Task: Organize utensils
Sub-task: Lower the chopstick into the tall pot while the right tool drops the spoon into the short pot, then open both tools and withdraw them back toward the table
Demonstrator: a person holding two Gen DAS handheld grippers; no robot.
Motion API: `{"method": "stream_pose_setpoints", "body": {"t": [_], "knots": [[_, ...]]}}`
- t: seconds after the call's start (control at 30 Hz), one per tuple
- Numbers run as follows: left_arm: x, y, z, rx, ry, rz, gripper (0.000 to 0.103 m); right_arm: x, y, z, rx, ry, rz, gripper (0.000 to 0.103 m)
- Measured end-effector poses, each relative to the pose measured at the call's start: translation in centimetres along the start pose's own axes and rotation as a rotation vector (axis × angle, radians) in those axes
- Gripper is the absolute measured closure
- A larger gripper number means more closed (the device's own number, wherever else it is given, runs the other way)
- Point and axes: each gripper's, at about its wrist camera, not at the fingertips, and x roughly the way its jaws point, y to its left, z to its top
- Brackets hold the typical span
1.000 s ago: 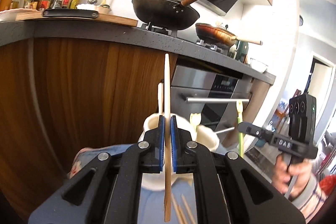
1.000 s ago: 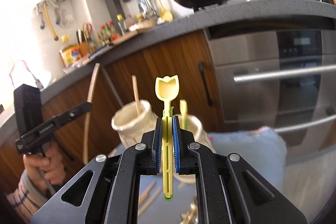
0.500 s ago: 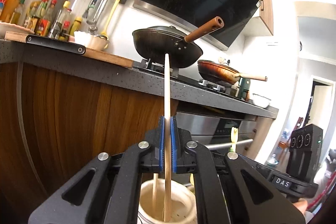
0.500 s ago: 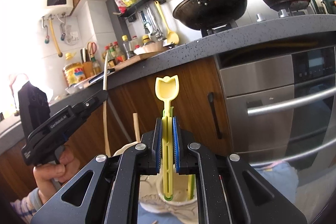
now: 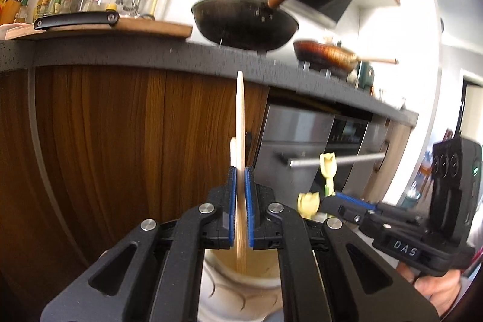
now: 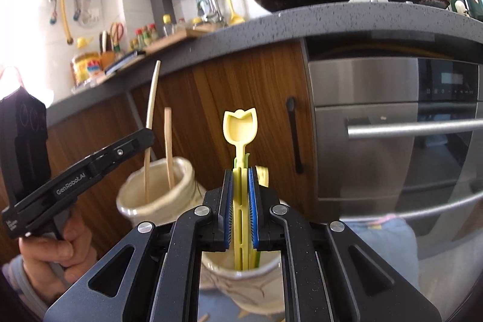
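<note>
Both grippers are mid-drop here, each over its own ceramic holder. The left gripper point(image 5: 240, 180) is clamped on a wooden chopstick point(image 5: 240, 122) held upright, and its lower end already dips into the mouth of the cream utensil jar point(image 5: 241, 288) right below the jaws. A second wooden stick point(image 6: 169, 147) already stands in that jar, just behind the held one as the left camera sees it.

The right gripper point(image 6: 240, 186) is pinched on a yellow tulip-shaped spoon point(image 6: 240, 125), bowl end up, handle tip hanging inside the second cream jar point(image 6: 241, 273) directly under it. Another tulip utensil point(image 5: 308, 202) looks to be in there already.

My take on doing this step well: keep each utensil vertical and lower it until the tip is close to the jar bottom before letting go, so it doesn't clatter or tip the jar. The chopstick is long and top-heavy above the pads, so I'd open slowly and let it lean onto the rim. Same deal with the spoon. Then pull straight up and back so the fingers don't snag anything already standing in there.
</note>
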Motion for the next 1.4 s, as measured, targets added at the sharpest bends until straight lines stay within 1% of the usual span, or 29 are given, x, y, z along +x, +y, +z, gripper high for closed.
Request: {"method": "stream_pose_setpoints", "body": {"t": [0.07, 0.2, 0.3, 0.4, 0.53, 0.63, 0.7, 0.77, 0.9, 1.03, 1.1, 1.13, 1.17, 1.3, 1.4], "knots": [[0.6, -0.1, -0.2, 0.015, 0.054, 0.007, 0.098, 0.2, 0.1, -0.3, -0.004, 0.026, -0.015, 0.092], [1.3, -0.4, -0.7, 0.038, 0.120, 0.035, 0.098, 0.8, 0.1, -0.7, -0.003, 0.074, -0.041, 0.092], [1.5, -0.5, -0.9, 0.055, 0.139, 0.052, 0.098, 1.3, 0.1, -0.9, -0.004, 0.099, -0.056, 0.092], [1.6, -0.4, -0.7, 0.054, 0.157, 0.053, 0.098, 1.7, 0.1, -1.0, -0.006, 0.122, -0.065, 0.092], [1.5, -0.3, -0.7, 0.050, 0.155, 0.058, 0.098, 1.9, 0.0, -1.1, -0.005, 0.134, -0.076, 0.092], [1.4, -0.3, -0.5, 0.056, 0.152, 0.059, 0.098, 1.9, 0.0, -1.1, -0.006, 0.129, -0.074, 0.088], [1.1, -0.3, -0.5, 0.055, 0.147, 0.055, 0.098, 1.6, 0.0, -1.0, -0.008, 0.122, -0.074, 0.082], [0.7, -0.3, -0.4, 0.058, 0.139, 0.058, 0.097, 1.3, 0.0, -1.0, -0.008, 0.113, -0.072, 0.079], [-0.4, -0.2, -0.3, 0.063, 0.120, 0.054, 0.096, 0.1, 0.0, -0.8, -0.007, 0.086, -0.068, 0.075], [-1.3, 0.1, -0.3, 0.056, 0.118, 0.046, 0.095, -1.3, -0.1, -0.8, -0.002, 0.063, -0.067, 0.074], [-1.7, 0.1, -0.5, 0.060, 0.126, 0.043, 0.091, -2.0, -0.2, -0.8, -0.004, 0.059, -0.067, 0.074], [-2.0, 0.0, -0.7, 0.064, 0.124, 0.043, 0.083, -2.2, -0.2, -0.9, -0.007, 0.059, -0.069, 0.074], [-2.4, 0.0, -0.9, 0.067, 0.124, 0.040, 0.079, -2.6, -0.1, -1.0, -0.012, 0.059, -0.072, 0.074], [-3.9, 0.2, -1.4, 0.074, 0.127, 0.029, 0.078, -3.9, -0.4, -1.5, -0.012, 0.059, -0.073, 0.074], [-5.3, 0.6, -2.4, 0.072, 0.143, 0.024, 0.078, -4.9, -0.5, -2.2, -0.014, 0.071, -0.077, 0.074]]}}
